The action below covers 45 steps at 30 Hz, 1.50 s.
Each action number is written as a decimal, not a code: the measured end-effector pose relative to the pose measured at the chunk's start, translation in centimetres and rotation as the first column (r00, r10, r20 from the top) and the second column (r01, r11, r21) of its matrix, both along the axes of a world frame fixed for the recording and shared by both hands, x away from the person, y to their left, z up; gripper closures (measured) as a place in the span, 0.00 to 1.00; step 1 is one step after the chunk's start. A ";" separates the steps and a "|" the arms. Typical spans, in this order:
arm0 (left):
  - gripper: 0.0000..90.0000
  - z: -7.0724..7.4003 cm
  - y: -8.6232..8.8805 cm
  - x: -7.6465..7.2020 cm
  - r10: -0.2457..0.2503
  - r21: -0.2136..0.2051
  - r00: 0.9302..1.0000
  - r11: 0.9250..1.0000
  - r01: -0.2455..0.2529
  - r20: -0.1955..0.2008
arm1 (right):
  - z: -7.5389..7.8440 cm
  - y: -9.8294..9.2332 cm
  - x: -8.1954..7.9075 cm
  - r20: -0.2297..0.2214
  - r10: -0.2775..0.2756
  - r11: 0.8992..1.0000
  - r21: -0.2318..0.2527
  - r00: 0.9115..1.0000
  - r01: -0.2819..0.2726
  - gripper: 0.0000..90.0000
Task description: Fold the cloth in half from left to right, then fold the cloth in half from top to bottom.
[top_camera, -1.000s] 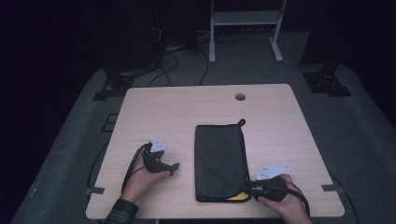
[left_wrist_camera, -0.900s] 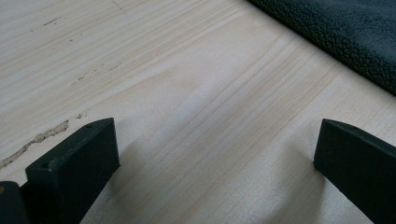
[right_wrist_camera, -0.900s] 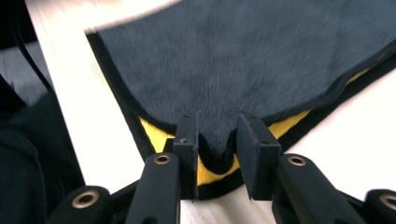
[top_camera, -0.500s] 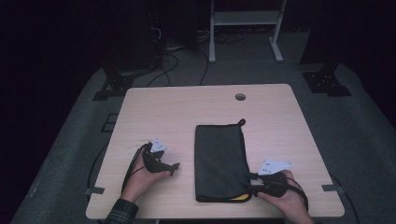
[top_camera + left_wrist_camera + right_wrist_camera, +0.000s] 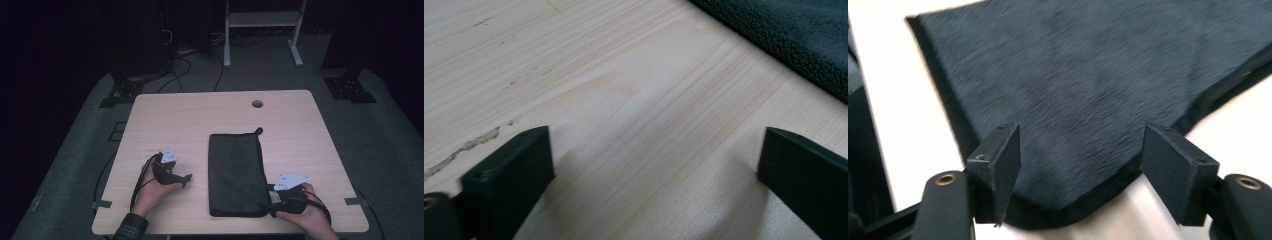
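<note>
At the lower centre of the high view, a flat black zippered pouch [image 5: 235, 174] lies lengthwise on the light wooden table [image 5: 210, 112], with a small loop at its upper right corner pointing toward the far edge. At the lower right of that frame, the right gripper [image 5: 274, 198] sits at the pouch's near right corner, held in the person's hand. In the right gripper view its jaws have just been opening and stand wide apart, one on each side of the rounded pouch corner [image 5: 1068, 100]; the pads do not press on the fabric. The fabric there looks blurred.

At the lower left of the high view, the left gripper [image 5: 186, 179] rests on the tabletop, apart from the pouch's left edge and pointing toward it. In the left gripper view [image 5: 651, 175] its jaws are spread wide over bare wood, with nothing between them, and the pouch's textured edge [image 5: 794, 40] crosses the upper right corner of that frame. A round cable hole [image 5: 257, 104] sits near the table's far edge.
</note>
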<state>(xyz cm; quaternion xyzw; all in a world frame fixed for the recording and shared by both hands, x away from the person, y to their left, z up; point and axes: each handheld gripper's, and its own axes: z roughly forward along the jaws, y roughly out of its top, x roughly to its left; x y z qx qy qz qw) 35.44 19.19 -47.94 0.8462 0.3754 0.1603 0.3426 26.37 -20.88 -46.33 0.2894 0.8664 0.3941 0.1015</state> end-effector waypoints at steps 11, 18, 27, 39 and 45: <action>0.34 0.9 -0.3 0.7 -0.046 -0.049 0.999 0.998 0.045 -0.014 | 0.8 -0.9 4.2 0.004 -0.063 0.997 0.040 0.998 0.062 0.36; 0.41 1.7 -1.4 1.9 -0.066 -0.057 0.998 0.996 0.065 -0.016 | 1.4 -1.3 7.1 0.025 -0.097 0.994 0.046 0.995 0.096 0.38; 0.45 3.0 -3.0 3.8 -0.083 -0.111 0.997 0.990 0.082 -0.005 | 2.3 -1.2 10.3 0.039 -0.125 0.990 0.066 0.991 0.122 0.40; 0.44 3.7 -6.0 7.2 -0.106 -0.099 0.994 0.989 0.108 0.021 | 2.2 -0.6 13.9 0.036 -0.141 0.987 0.079 0.989 0.138 0.43; 0.44 3.7 -7.0 9.1 -0.103 -0.098 0.995 0.990 0.104 0.014 | 2.2 -0.1 16.1 0.020 -0.132 0.989 0.074 0.991 0.130 0.46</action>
